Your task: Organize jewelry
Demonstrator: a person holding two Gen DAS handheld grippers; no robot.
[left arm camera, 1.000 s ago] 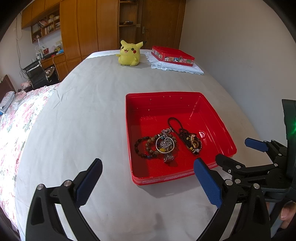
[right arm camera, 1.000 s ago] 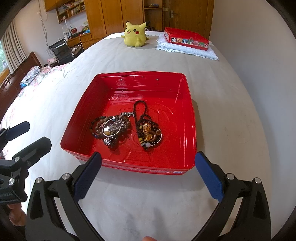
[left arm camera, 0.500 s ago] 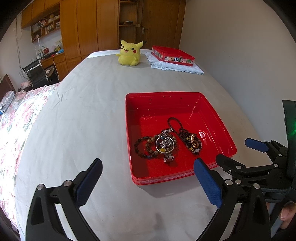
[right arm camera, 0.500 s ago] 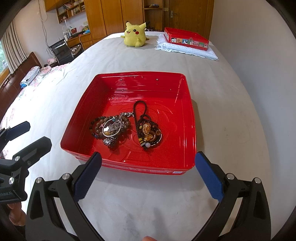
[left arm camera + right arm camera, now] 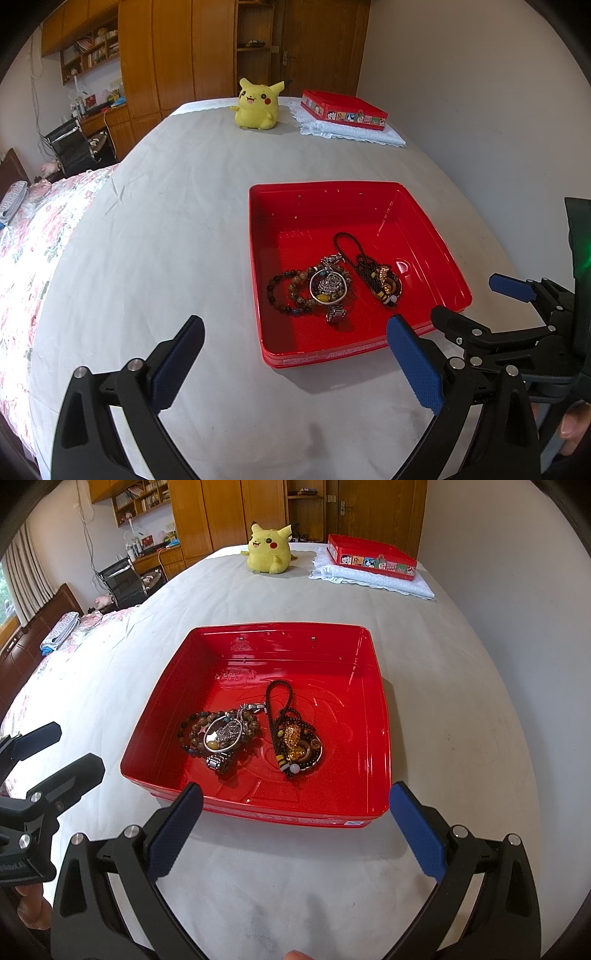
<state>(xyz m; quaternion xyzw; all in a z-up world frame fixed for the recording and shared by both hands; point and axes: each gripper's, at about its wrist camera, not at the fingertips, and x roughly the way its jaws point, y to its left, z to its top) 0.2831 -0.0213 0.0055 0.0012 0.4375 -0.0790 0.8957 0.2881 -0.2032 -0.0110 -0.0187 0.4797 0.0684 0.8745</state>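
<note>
A red tray [image 5: 369, 195] [image 5: 376, 716] lies on the grey sheet. In it lie brown bead bracelets [image 5: 291, 290] [image 5: 194, 731], a silver bangle with a charm and ring [image 5: 328, 288] [image 5: 223, 734], and a dark cord necklace with gold pendant [image 5: 382, 278] [image 5: 295, 738]. My left gripper [image 5: 295, 365] is open and empty, near the tray's front left corner. My right gripper [image 5: 295, 827] is open and empty, just before the tray's front edge; it also shows in the left wrist view [image 5: 476, 299].
A yellow Pikachu plush [image 5: 256, 105] [image 5: 269, 548] and a red tin box [image 5: 343, 110] [image 5: 371, 557] on a white cloth sit at the far end. A floral quilt [image 5: 29, 236] lies left. A wall runs along the right.
</note>
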